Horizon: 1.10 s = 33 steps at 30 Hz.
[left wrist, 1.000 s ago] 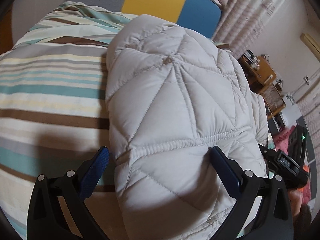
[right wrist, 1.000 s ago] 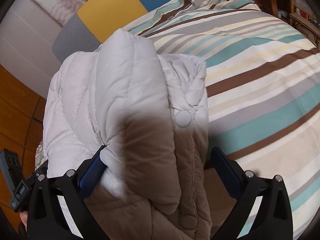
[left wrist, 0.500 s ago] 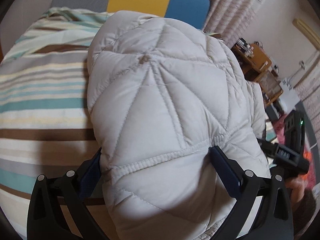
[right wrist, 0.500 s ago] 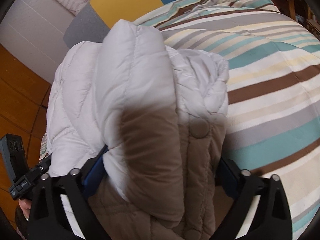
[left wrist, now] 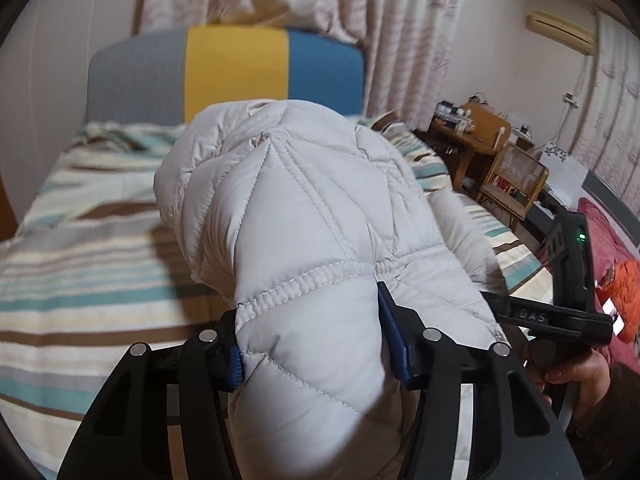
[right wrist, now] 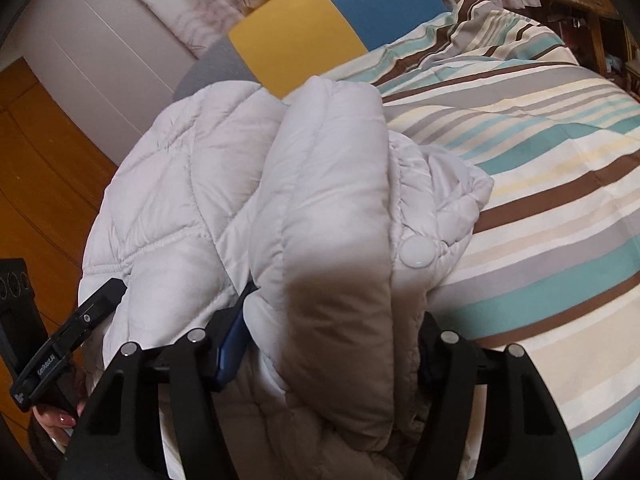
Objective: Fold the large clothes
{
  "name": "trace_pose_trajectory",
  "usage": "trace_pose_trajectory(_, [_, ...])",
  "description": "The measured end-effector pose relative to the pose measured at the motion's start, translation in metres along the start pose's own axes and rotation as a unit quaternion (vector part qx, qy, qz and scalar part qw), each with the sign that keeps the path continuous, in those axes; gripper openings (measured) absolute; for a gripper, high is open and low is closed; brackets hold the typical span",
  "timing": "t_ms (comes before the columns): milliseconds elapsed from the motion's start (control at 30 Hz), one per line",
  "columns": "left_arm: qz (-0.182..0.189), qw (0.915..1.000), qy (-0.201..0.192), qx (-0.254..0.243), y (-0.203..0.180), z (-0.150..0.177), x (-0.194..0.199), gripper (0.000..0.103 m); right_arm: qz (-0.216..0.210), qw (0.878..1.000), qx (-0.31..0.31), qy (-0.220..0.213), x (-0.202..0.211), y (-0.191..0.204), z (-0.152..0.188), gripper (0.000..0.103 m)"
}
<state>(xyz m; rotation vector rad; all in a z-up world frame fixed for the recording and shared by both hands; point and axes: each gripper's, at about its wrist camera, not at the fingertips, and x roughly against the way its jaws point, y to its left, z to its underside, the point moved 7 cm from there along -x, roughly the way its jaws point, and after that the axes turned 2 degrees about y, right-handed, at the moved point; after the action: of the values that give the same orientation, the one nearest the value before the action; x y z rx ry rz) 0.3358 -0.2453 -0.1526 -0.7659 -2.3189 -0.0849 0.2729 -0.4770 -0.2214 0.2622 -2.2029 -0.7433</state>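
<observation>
A pale quilted puffer jacket [left wrist: 304, 216] is bundled and lifted above the striped bed. My left gripper [left wrist: 316, 344] is shut on a thick fold of it near an elastic seam; both blue pads press into the fabric. In the right wrist view the same jacket [right wrist: 320, 184] shows a sleeve roll and a round snap button [right wrist: 417, 252]. My right gripper [right wrist: 328, 344] is shut on the jacket's folded edge; its right pad is hidden by fabric. Each view shows the other gripper, in the left wrist view [left wrist: 560, 312] and in the right wrist view [right wrist: 60, 344].
The striped duvet [right wrist: 540, 168] covers the bed under the jacket. A grey, yellow and blue headboard [left wrist: 236, 68] stands behind. Curtains [left wrist: 404, 32] hang at the back. Wooden furniture [left wrist: 480, 136] stands right of the bed. An orange wooden door [right wrist: 36, 168] shows at left.
Both grippers have closed on the jacket and lifted it off the duvet. The left wrist view has tilted up, so the headboard and curtains now show.
</observation>
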Motion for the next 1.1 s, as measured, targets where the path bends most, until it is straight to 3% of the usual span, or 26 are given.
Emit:
trace_pose_trajectory(233, [0.004, 0.9987, -0.046, -0.021, -0.001, -0.004, 0.041, 0.048, -0.019, 0.999, 0.029, -0.009, 0.001, 0.040, 0.014, 0.061])
trace_pose_trajectory(500, [-0.028, 0.9968, -0.073, -0.020, 0.046, 0.015, 0.094, 0.047, -0.052, 0.995, 0.085, -0.007, -0.015, 0.117, 0.042, 0.060])
trace_pose_trajectory(767, [-0.082, 0.9930, -0.065, 0.056, 0.133, 0.059, 0.117, 0.047, -0.053, 0.990, 0.129, 0.008, -0.066, 0.183, 0.066, 0.060])
trace_pose_trajectory(967, [-0.111, 0.9782, -0.050, 0.168, 0.203, 0.100, 0.123, 0.052, -0.037, 0.984, 0.170, 0.026, -0.111, 0.219, 0.079, 0.066])
trace_pose_trajectory(1100, [-0.144, 0.9737, -0.055, 0.168, 0.214, 0.107, 0.127, 0.054, -0.030, 0.981, 0.188, 0.028, -0.132, 0.233, 0.080, 0.067])
